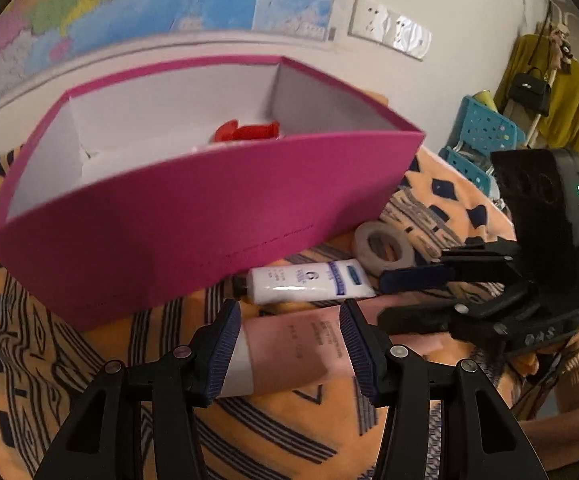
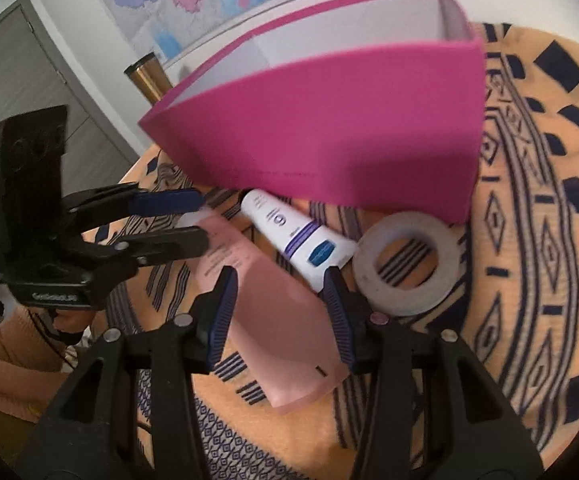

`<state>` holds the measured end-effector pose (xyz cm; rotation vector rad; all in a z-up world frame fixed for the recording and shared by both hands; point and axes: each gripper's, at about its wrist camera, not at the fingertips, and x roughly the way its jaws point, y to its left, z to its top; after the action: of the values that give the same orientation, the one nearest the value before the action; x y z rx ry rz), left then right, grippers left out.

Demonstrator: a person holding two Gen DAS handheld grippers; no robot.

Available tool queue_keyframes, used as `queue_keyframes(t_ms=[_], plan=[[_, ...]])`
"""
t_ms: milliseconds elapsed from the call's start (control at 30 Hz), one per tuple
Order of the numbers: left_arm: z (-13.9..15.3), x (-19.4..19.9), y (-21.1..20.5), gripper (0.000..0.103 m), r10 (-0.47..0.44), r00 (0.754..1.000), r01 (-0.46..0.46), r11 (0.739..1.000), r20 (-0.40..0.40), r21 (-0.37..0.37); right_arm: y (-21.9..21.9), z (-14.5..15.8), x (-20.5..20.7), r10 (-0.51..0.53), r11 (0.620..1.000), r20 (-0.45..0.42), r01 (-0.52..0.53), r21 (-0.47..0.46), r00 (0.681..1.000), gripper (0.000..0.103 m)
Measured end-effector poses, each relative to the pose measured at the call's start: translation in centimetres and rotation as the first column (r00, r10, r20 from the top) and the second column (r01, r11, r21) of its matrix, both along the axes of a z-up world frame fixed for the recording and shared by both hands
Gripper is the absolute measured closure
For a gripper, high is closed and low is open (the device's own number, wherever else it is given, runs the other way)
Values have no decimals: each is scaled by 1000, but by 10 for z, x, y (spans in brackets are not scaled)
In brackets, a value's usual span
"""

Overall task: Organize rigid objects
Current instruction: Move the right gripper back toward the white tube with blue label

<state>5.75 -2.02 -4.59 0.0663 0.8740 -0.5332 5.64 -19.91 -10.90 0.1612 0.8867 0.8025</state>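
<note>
Where the orange patterned cloth (image 1: 289,420) covers the table, counted as follows: one magenta box (image 1: 209,220), two tubes, one tape roll (image 1: 383,246), two grippers.

Tubes: one pink tube (image 1: 285,360) with a white cap, one white tube (image 1: 309,284) with a blue label. Both lying flat on the cloth, near side of the box. White tube just beside the box's near wall. Tape roll flat on the cloth, just right of the white tube, close to the box's near right corner. Pink tube nearest of all, alongside the white tube, cap end to the left.

Box: open top, white inside, standing at the far side of the cloth. Holds one red item (image 1: 245,132) at the far right of the interior, only partly seen over the wall. Something pale beside it, too blurred to name. No tube and no tape inside.

Left gripper (image 1: 291,344): jaws partly open, over the cap end of the pink tube, which shows across the gap between the blue pads. Contact not to be told through the blur; no squeeze seen.

Right gripper (image 2: 279,312): jaws partly open, astride the pink tube's flat end, tube running lengthwise between the pads and nearly filling the gap. No press on it seen. Nothing lifted off the cloth.
</note>
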Motion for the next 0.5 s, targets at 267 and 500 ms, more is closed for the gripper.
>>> queue_keyframes(t_ms=[267,500], plan=[[3,-11,-7,43,-96,995,96,995,-14,11,7,-8,-6,63,998,-26,-64,-6,998,55],[9,-8,-3,43,-57,998,57,998,-12,35,-8,-10,1,-7,1000,-40,8,22,999,55]])
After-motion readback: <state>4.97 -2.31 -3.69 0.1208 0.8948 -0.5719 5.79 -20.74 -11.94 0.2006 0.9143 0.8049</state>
